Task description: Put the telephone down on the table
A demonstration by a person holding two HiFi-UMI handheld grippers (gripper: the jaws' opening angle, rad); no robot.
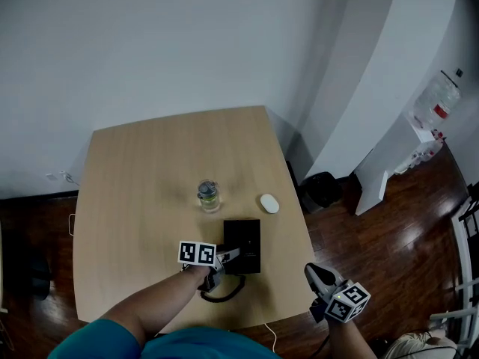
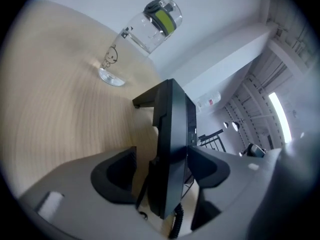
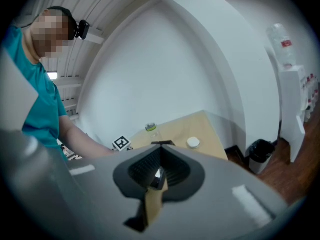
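The telephone (image 1: pixel 242 247) looks set down on the table (image 1: pixel 135 193); my left gripper (image 1: pixel 228 255) gapes around it, my right gripper (image 1: pixel 311 271) is closed, so I need only withdraw.

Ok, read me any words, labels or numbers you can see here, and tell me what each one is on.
No text can be read.
Clear bottle: a printed cartoon figure, no lettering.
Water jug: red label, too small to read.
Telephone: no legible print.
Marker cubes: black-and-white squares, no letters.
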